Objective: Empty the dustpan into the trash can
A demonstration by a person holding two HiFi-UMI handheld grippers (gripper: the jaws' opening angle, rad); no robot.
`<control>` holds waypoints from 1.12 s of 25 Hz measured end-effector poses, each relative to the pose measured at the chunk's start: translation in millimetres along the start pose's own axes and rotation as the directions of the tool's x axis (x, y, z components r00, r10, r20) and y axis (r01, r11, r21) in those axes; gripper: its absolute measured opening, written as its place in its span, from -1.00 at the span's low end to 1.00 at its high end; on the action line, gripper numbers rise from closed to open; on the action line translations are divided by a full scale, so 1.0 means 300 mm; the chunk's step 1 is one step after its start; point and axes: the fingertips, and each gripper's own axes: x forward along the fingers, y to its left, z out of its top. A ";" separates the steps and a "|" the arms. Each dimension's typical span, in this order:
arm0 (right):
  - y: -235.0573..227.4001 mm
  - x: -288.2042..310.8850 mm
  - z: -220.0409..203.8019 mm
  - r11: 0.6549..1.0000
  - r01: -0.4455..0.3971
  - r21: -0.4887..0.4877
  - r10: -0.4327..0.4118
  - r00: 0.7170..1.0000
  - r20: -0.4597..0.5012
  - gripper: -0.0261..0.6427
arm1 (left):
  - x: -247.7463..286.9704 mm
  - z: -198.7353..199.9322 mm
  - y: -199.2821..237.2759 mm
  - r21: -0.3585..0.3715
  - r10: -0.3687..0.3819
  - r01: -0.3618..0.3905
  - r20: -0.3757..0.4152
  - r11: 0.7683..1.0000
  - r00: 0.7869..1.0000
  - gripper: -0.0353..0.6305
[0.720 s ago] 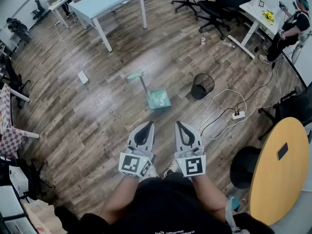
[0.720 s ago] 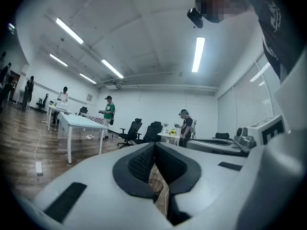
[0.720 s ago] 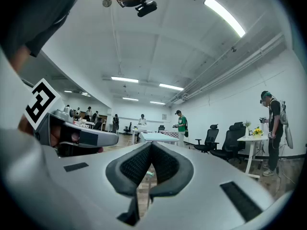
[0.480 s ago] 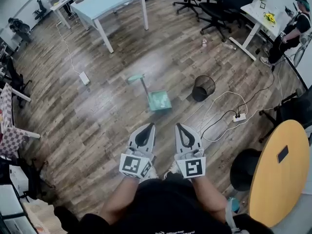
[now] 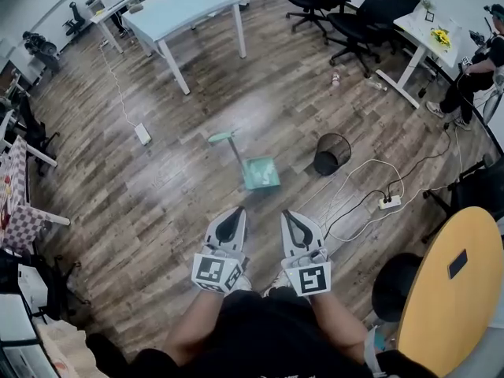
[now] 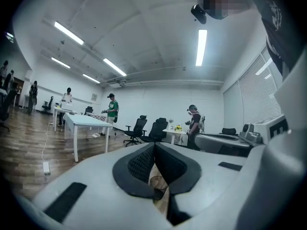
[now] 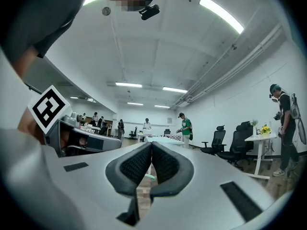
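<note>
A teal dustpan [image 5: 261,173] lies on the wooden floor with its long handle [image 5: 230,144] pointing away to the left. A black mesh trash can [image 5: 331,153] stands on the floor to its right, a short way apart. My left gripper [image 5: 238,210] and right gripper [image 5: 287,213] are held side by side in front of my body, short of the dustpan, both shut and empty. In the left gripper view the pads [image 6: 139,163] meet and the trash can [image 6: 157,182] shows below them. In the right gripper view the shut pads [image 7: 135,164] frame a bit of the teal dustpan [image 7: 150,177].
A white table [image 5: 185,6] stands at the back left, office chairs [image 5: 358,14] at the back right. Cables and a power strip [image 5: 388,203] lie right of the can. A round wooden table [image 5: 450,286] and a black stool [image 5: 391,283] are at my right. People stand farther off.
The dustpan and trash can sit a little lower in the head view than before. Both grippers have stayed shut and side by side.
</note>
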 end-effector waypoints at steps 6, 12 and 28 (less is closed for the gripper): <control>-0.034 0.038 -0.041 0.999 -0.042 0.005 0.042 0.999 -0.019 -0.85 | 0.043 -0.005 0.057 -0.013 0.056 -0.056 -0.008 0.998 0.998 -0.82; -0.068 0.159 -0.102 0.997 -0.075 0.009 0.075 0.996 -0.056 -0.85 | 0.126 -0.038 0.154 -0.030 0.062 -0.063 -0.029 0.998 0.998 -0.82; -0.091 0.606 -0.226 0.998 -0.063 0.020 0.065 0.989 -0.135 -0.85 | 0.404 -0.014 0.513 -0.037 -0.009 0.007 -0.060 0.999 0.998 -0.82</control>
